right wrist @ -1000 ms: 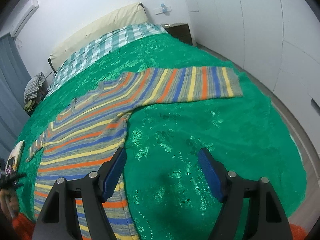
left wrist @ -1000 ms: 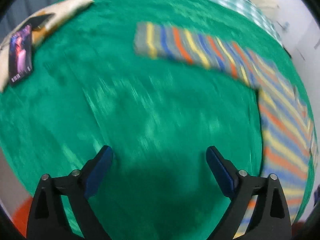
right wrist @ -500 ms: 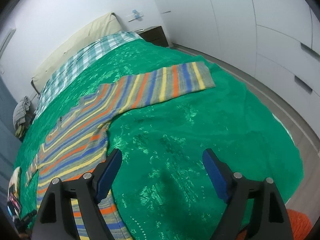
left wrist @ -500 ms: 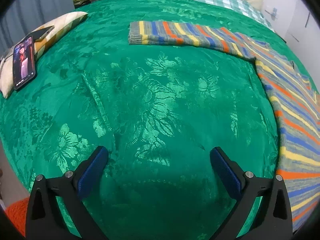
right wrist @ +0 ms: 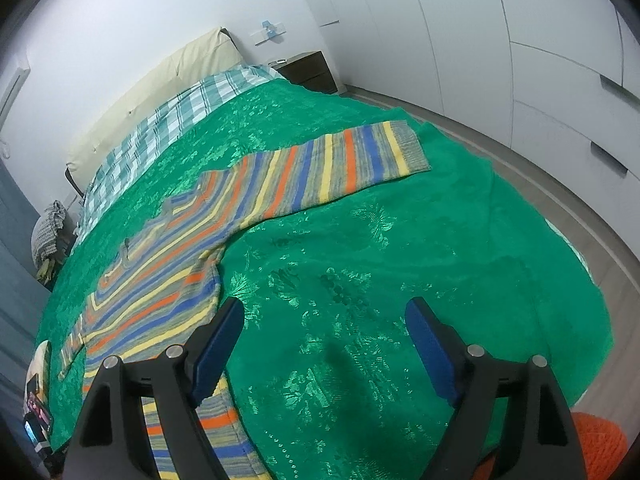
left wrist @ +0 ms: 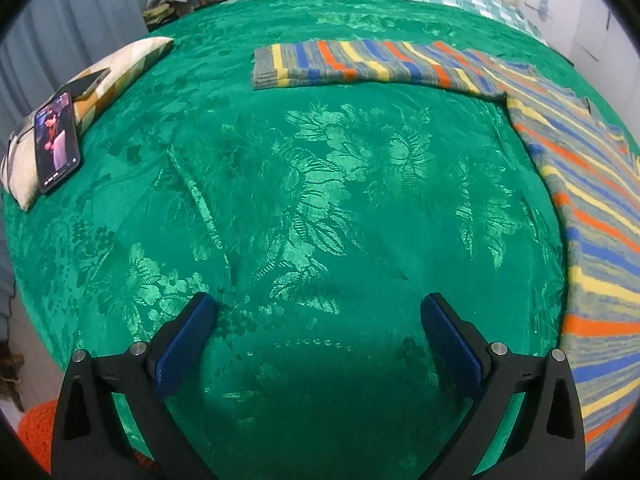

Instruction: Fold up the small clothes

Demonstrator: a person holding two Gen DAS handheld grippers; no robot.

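Both grippers are hovering wide open over a green bedspread, with a striped sweater lying spread flat between their views.

The left gripper [left wrist: 318, 320] is pointing down at bare green bedspread [left wrist: 312, 200], its blue-padded jaws standing apart with nothing between them; the sweater [left wrist: 580, 184] is lying to its right, one sleeve stretching across the far side toward the left. A phone [left wrist: 56, 142] is resting on a small cushion [left wrist: 120, 68] at the far left. The right gripper [right wrist: 325, 322] is also holding its jaws wide with only bedspread between them, while the sweater [right wrist: 168, 292] is lying to its left, passing under its left finger [right wrist: 218, 344], the other sleeve reaching far to the right. A checked sheet [right wrist: 172, 120] is showing at the far end of the bed.
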